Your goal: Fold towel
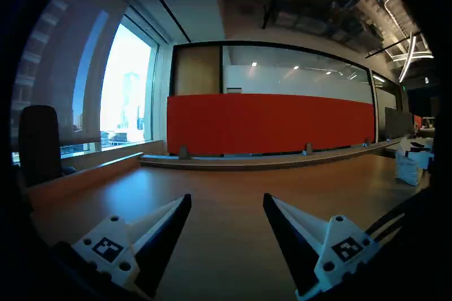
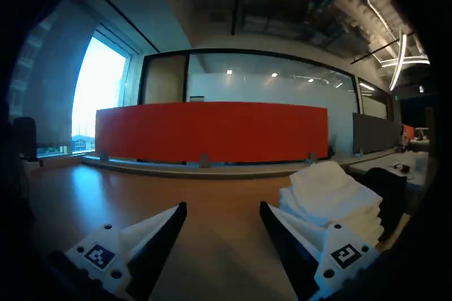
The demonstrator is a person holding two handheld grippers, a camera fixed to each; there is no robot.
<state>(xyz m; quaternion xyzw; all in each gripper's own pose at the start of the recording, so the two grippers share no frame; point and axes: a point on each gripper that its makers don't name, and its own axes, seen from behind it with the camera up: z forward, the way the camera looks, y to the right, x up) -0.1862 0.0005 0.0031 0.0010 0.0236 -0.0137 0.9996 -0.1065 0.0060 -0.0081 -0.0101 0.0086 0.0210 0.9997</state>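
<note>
Left gripper & right gripper are being held released over the desk. Towel stack is sitting just beside right gripper; only top towel's edge should be pinched, w/o dragging rest.

In the right gripper view, the stack of folded white towels sits just to the right of the right gripper's fingers. The right finger covers its lower near corner, so I can't see where it meets the tabletop. A dark shape beyond the stack is half hidden by it, and I can't tell what it is. In the left gripper view, white items far right of the left gripper's fingers are cut by the edge and too small to identify. A dark upright shape far to their left is cut off too.
</note>
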